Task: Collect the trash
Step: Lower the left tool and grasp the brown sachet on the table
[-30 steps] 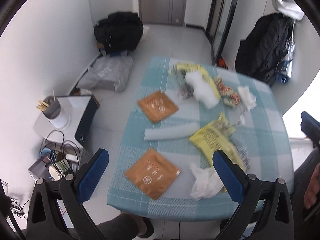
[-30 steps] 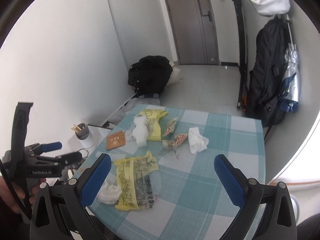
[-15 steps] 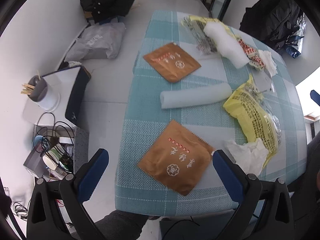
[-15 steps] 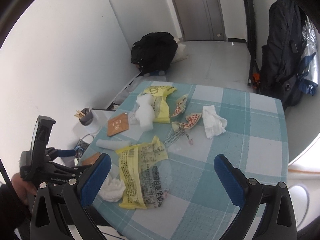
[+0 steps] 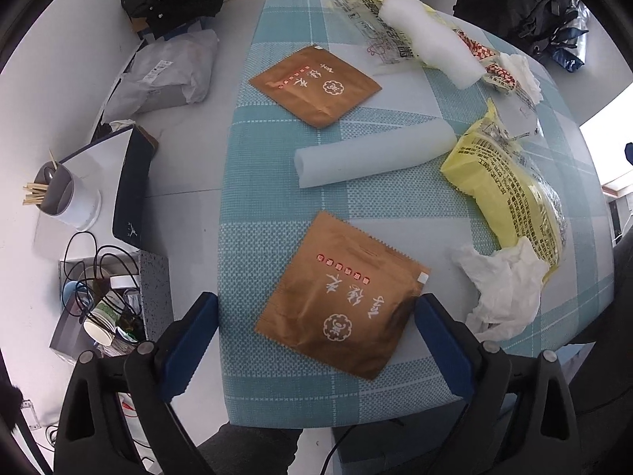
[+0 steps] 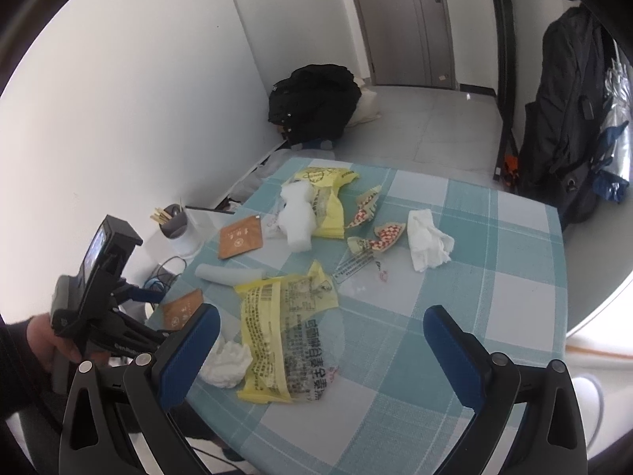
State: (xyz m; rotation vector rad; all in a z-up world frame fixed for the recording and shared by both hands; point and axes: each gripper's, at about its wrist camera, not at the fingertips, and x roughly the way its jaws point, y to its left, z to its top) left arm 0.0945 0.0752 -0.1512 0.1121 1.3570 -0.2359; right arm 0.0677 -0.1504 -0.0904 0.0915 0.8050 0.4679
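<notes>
Trash scattered over checked counter [image 5: 285,388]: brown packet [image 5: 340,297] near front edge, second brown packet [image 5: 316,85] further back, white foam tube [image 5: 372,156] between them, yellow wrapper [image 5: 510,194] with crumpled tissue [image 5: 502,285] touching its near end. Grey cup [image 5: 53,194] on side stand holding wooden sticks; open box [image 5: 107,308] on floor holding paper cups and cables. Left tool [image 5: 312,340] pointed steeply down, jaws wide but just closing, straddling near brown packet, pads not pressing. Right tool [image 6: 316,352] spread wide, empty, above yellow wrapper. Black bag [image 6: 316,105] against white wall.
</notes>
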